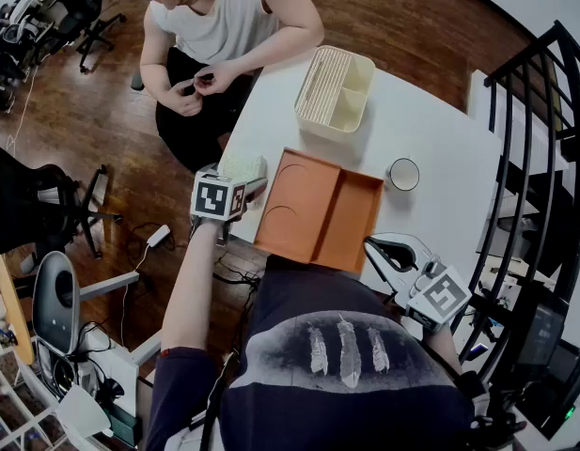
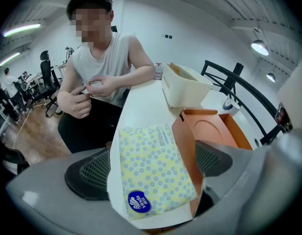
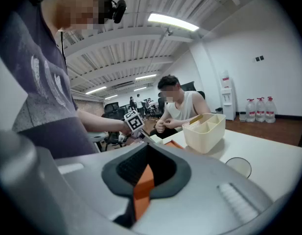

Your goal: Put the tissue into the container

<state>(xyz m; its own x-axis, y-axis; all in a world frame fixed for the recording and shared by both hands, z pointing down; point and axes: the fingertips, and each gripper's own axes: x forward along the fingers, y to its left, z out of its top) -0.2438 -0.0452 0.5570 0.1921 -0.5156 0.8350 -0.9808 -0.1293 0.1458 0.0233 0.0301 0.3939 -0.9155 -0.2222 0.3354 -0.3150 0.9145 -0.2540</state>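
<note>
The tissue pack (image 1: pixel 242 168), yellow with blue dots, lies flat at the white table's left edge beside the orange tray (image 1: pixel 318 209). My left gripper (image 1: pixel 244 180) stands wide open around it. In the left gripper view the tissue pack (image 2: pixel 151 182) sits between the two pads of that gripper (image 2: pixel 151 161), neither pressing it, and the tray's corner (image 2: pixel 187 141) is inside the right jaw. The cream container (image 1: pixel 335 90) with compartments stands farther back. My right gripper (image 1: pixel 369 242) is shut on the tray's right wall, seen as an orange strip (image 3: pixel 143 185) between its pads.
A person (image 1: pixel 224 26) sits at the table's far left side, hands close to the edge. A small round cup (image 1: pixel 403 174) stands right of the tray. A black railing (image 1: pixel 534 139) runs along the right. Office chairs (image 1: pixel 45 205) and cables lie on the wooden floor at left.
</note>
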